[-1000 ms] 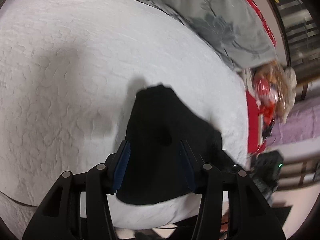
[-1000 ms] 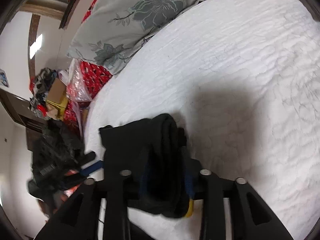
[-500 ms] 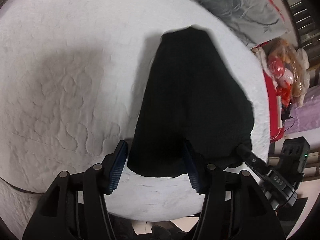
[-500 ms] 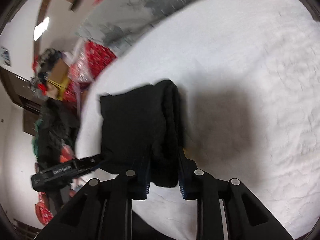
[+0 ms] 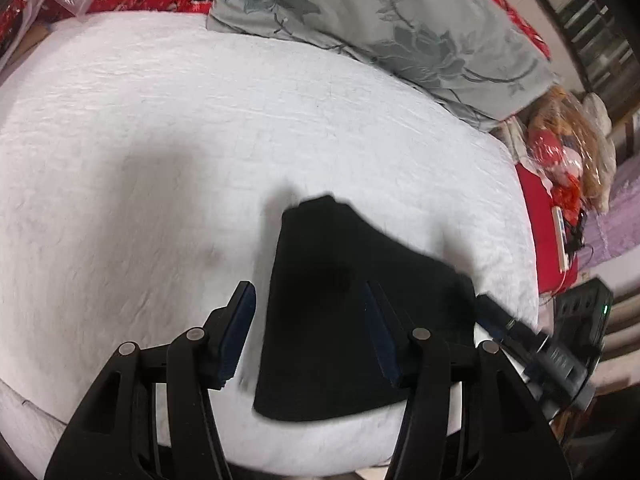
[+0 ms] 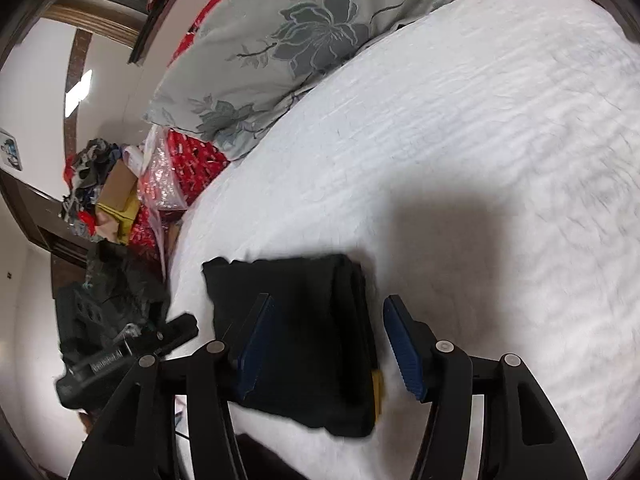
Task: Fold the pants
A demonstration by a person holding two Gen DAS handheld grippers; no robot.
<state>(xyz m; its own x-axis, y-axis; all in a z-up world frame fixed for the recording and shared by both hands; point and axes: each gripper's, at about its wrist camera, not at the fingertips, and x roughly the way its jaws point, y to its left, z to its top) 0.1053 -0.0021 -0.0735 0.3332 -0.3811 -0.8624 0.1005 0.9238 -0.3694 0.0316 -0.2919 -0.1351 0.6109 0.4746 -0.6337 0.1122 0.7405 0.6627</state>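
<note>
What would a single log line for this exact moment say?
item: folded black fabric pants, lying on white quilted bed cover | left gripper: open, above pants | right gripper: just opened, pants released

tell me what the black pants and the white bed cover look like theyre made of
Black pants: soft matte fabric, possibly knit or fleece; thick stacked fold edges, no sheen. White bed cover: quilted textile, likely cotton; stitched wavy pattern, puckered matte surface.

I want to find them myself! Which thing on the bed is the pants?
Look at the big white bed cover. Near its front edge, far from the grey flowered pillow, lies a flat folded bundle: the pants. They are the only black thing on the white.
</note>
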